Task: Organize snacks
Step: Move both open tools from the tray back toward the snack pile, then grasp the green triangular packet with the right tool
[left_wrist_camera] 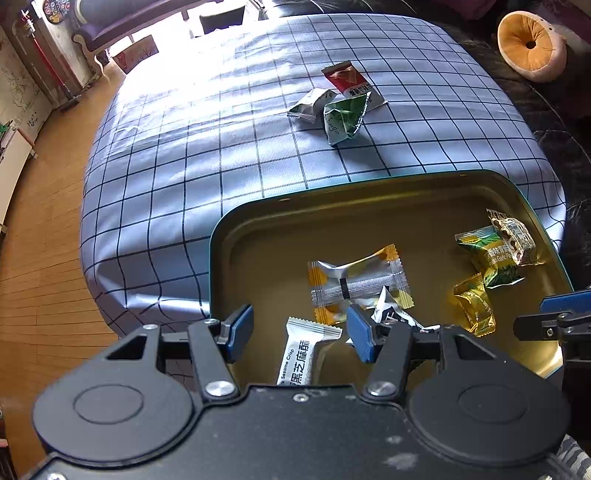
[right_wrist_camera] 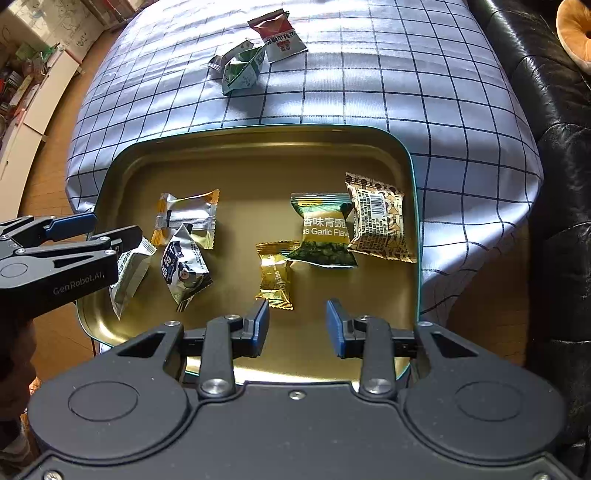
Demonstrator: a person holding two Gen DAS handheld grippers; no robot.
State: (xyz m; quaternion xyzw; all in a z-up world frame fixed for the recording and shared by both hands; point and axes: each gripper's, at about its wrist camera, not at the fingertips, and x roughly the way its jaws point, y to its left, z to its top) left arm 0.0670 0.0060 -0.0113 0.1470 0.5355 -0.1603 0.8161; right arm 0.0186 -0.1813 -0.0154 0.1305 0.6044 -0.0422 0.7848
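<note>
Wood floor (left_wrist_camera: 40, 258) – black leather sofa (right_wrist_camera: 554, 92) – sunlight across checked tablecloth (left_wrist_camera: 184, 147), round orange cushion (left_wrist_camera: 530, 46).

The tray (right_wrist_camera: 255, 162) is metal, with a smooth satin gold inner face and a thin teal-painted rim. It rests on a woven checked cloth (right_wrist_camera: 369, 74), matt and slightly creased, that covers the worktop. Inside the tray, the snack packets are glossy plastic film: the silver-and-orange packet (right_wrist_camera: 186, 218) looks metallised, and the gold candy wrapper (right_wrist_camera: 275, 275) is shiny foil. Beyond the tray's far rim, the red packet (right_wrist_camera: 279, 35) and green packet (right_wrist_camera: 242, 68) are crinkled glossy film. Right of the tray, the sofa (right_wrist_camera: 554, 110) is glossy black leather. Left of the tray, the floor (left_wrist_camera: 40, 240) is polished wood.
</note>
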